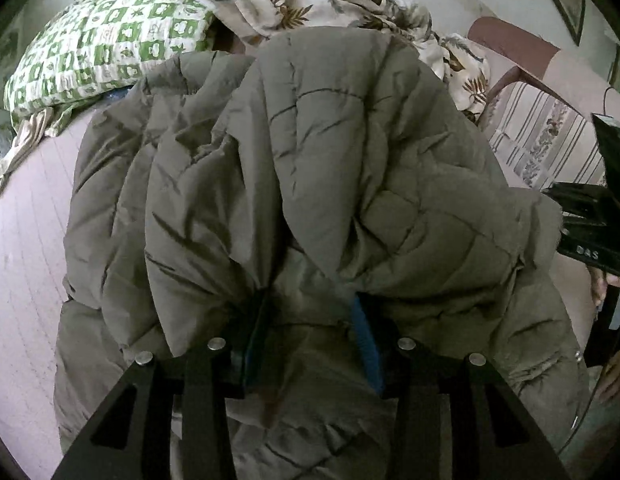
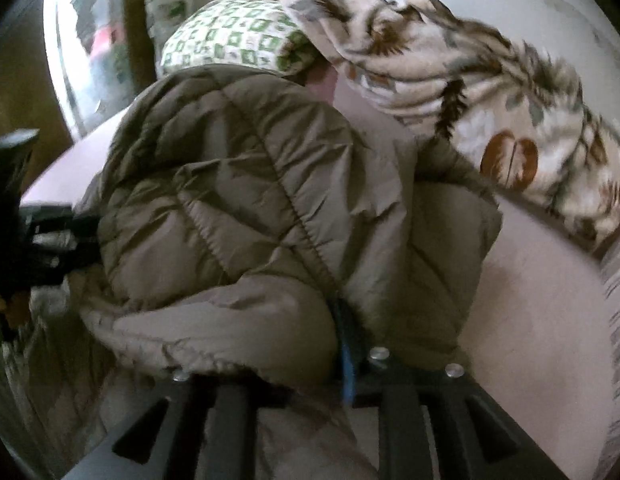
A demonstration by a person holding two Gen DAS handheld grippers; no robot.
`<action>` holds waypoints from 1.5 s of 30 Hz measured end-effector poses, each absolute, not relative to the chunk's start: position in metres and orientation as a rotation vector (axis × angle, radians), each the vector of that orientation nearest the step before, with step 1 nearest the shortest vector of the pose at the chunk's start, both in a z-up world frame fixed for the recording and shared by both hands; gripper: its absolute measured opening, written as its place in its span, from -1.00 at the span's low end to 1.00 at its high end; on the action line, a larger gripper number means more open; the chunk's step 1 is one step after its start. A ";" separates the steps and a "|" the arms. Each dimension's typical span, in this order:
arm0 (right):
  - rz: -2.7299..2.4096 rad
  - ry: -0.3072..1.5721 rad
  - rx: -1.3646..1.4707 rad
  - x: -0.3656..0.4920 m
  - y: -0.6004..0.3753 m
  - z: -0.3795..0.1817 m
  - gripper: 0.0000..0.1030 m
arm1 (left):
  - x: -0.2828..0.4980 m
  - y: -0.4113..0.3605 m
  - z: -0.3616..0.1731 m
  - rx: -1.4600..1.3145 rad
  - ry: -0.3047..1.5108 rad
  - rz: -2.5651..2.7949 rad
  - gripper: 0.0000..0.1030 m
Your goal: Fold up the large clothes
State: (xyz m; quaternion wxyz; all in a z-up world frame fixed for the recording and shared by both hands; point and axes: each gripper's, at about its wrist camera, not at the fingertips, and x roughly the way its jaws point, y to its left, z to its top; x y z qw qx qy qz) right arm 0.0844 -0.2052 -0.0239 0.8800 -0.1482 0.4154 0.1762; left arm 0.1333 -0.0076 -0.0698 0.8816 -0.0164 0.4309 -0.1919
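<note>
A large olive-grey quilted puffer jacket [image 1: 310, 168] lies bunched on a pale pink bed sheet [image 1: 25, 248]. My left gripper [image 1: 310, 320] has its blue-padded fingers [image 1: 366, 344] closed into a thick fold of the jacket, which drapes over and hides the tips. In the right wrist view the same jacket [image 2: 237, 208] is folded over, and my right gripper [image 2: 342, 344] pinches its edge by a blue pad [image 2: 347, 364]; the left finger is buried under fabric. The right gripper's body [image 1: 594, 216] shows at the right edge of the left wrist view.
A green-and-white checked pillow [image 1: 105, 48] and a leaf-print blanket [image 1: 310, 4] lie at the back of the bed. The blanket [image 2: 490, 108] runs along the right in the right wrist view. A striped mattress side [image 1: 542, 140] is at the right. A window [image 2: 93, 52] is at the left.
</note>
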 end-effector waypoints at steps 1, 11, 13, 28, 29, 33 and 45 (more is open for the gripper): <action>0.370 0.858 -0.326 0.078 -0.205 -0.021 -0.55 | 0.133 -0.007 -0.070 -0.039 0.898 -0.401 -0.16; 0.352 0.841 -0.315 0.032 -0.227 0.008 0.71 | 0.110 0.004 -0.065 -0.065 0.900 -0.432 -0.16; 0.361 0.839 -0.209 0.035 -0.232 0.017 0.71 | 0.102 0.002 -0.067 -0.064 0.901 -0.439 -0.16; 0.348 1.015 -0.027 0.068 -0.167 -0.085 0.71 | 0.087 -0.011 -0.085 -0.008 0.930 -0.423 -0.16; 0.344 1.016 -0.024 0.067 -0.166 -0.083 0.71 | 0.085 -0.011 -0.081 0.001 0.924 -0.429 -0.16; 0.379 1.001 0.012 0.052 -0.178 -0.055 0.70 | 0.070 0.004 -0.047 -0.032 0.867 -0.452 -0.16; 0.315 0.889 0.140 0.106 -0.196 0.005 0.71 | 0.183 -0.028 0.018 -0.085 0.762 -0.448 -0.16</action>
